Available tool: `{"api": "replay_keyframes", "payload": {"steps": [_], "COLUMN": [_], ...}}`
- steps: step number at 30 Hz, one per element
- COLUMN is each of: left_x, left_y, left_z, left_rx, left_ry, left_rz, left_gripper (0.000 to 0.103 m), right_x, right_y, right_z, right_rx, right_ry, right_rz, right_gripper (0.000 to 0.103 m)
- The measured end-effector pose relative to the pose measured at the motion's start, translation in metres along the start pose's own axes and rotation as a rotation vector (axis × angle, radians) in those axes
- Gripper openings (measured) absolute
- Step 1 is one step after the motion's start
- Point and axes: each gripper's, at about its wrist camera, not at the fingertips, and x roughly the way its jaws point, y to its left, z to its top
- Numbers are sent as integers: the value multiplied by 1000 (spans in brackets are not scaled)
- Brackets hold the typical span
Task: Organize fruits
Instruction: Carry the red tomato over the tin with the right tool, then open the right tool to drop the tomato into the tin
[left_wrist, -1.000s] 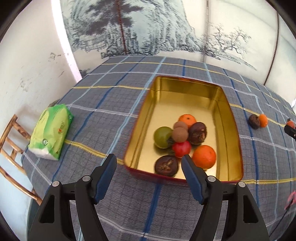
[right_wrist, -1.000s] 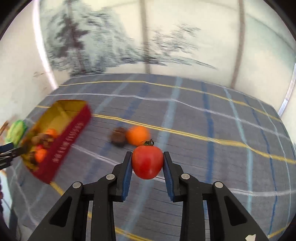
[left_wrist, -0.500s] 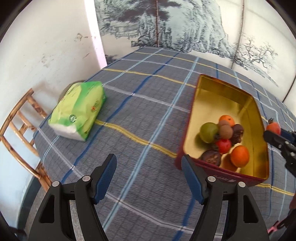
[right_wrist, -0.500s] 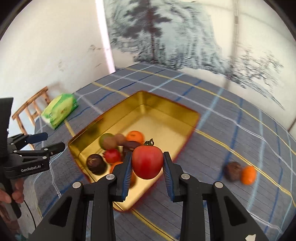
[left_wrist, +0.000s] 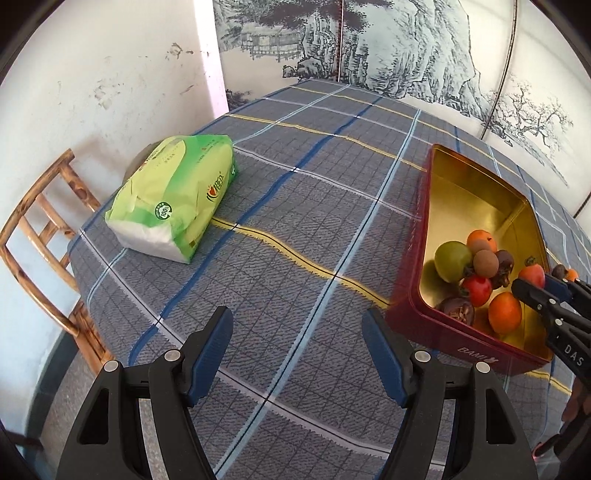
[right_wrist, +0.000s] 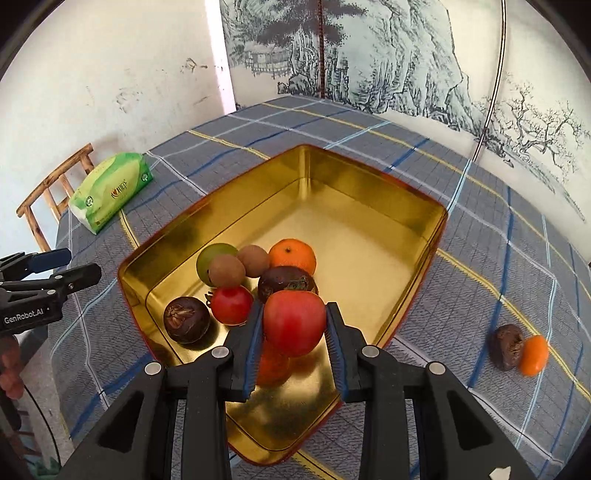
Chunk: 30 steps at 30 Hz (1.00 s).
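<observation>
Here, the right gripper clamps a red tomato squarely between its two pads, the fruit filling the gap and bulging slightly above the fingertips. The tomato hangs over the near end of the gold-lined tin, directly above an orange that is partly hidden beneath the left finger. Inside the tin, clustered toward the near left corner, lie a green fruit, two brown round fruits, a mandarin, a smaller red tomato and two dark wrinkled fruits, most of them touching one another. Out on the plaid tablecloth, well apart from the tin to the right, a dark fruit and a small orange fruit sit touching.

The left gripper hovers over bare cloth just left of the tin's red outer wall, its blue-padded fingers spread wide with nothing between them. A green tissue pack rests near the table's far left edge, beside a wooden chair.
</observation>
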Motion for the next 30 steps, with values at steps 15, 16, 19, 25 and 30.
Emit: {"api": "replay_keyframes", "payload": {"steps": [15,16,19,25,30], "left_x": [-2,-3,-6,-17,-27], "left_y": [-12,-13,-19,-33,-50], "left_z": [-2,-2,-3,-4,-3], "left_rx": [27,31,43,82,120], "left_ry": [8,7,4,-18,-41], "left_rz": [-18,-20,-27,-36,-49], "left_gripper": [73,73,73,73,73], "right_x": [0,0,-3,-26,-53], "right_y": [-6,-6,-7,-13,-36], "right_z": [-3,-3,-4,-9,-19], "right_rx": [17,16,22,51,97], "right_ry": [-1,0,-2,-47,-103], "right_rz": [-9,-9,-2,24,-6], "right_gripper": [32,32,35,36,43]}}
